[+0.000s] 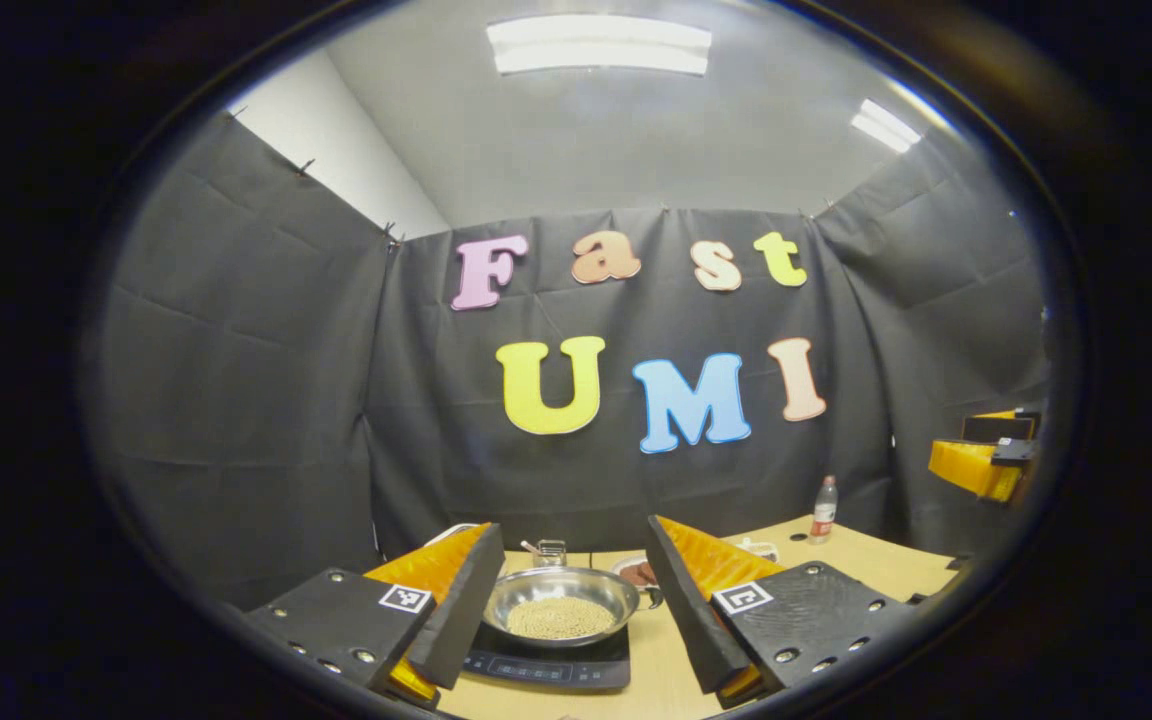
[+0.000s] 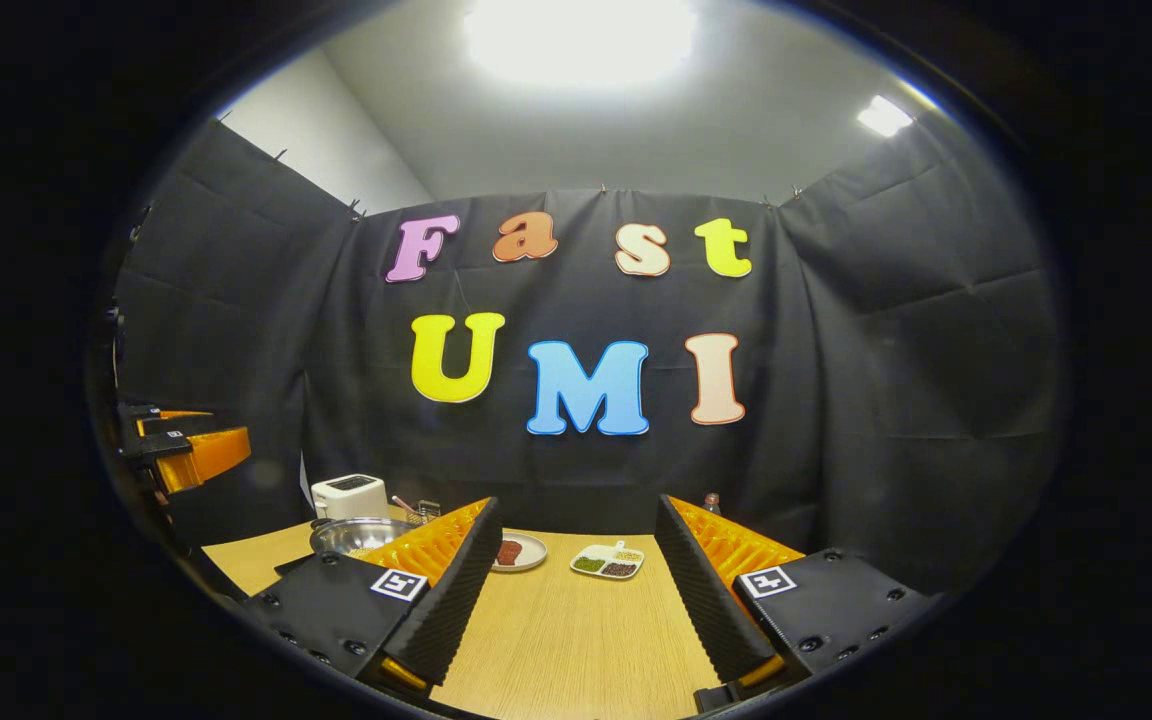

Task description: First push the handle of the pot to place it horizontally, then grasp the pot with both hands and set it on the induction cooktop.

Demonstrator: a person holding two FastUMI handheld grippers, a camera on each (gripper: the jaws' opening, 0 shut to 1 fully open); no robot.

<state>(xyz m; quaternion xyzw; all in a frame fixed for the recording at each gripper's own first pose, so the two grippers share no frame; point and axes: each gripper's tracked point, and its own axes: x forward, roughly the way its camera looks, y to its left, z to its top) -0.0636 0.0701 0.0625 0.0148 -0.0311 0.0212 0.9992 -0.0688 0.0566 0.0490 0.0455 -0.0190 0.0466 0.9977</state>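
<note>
Left gripper (image 1: 568,600) hangs wide apart, framing the pot (image 1: 562,603), which sits on the induction cooktop (image 1: 548,661) with grains inside. Smooth steel likely slips, stiff and moderately heavy; opposite rims suit gripping. Right gripper (image 2: 576,590) gapes over bare table (image 2: 576,640).

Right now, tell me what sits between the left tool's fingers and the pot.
Nothing. In the left gripper view the pot rests on the induction cooktop, framed by the open left tool.
</note>
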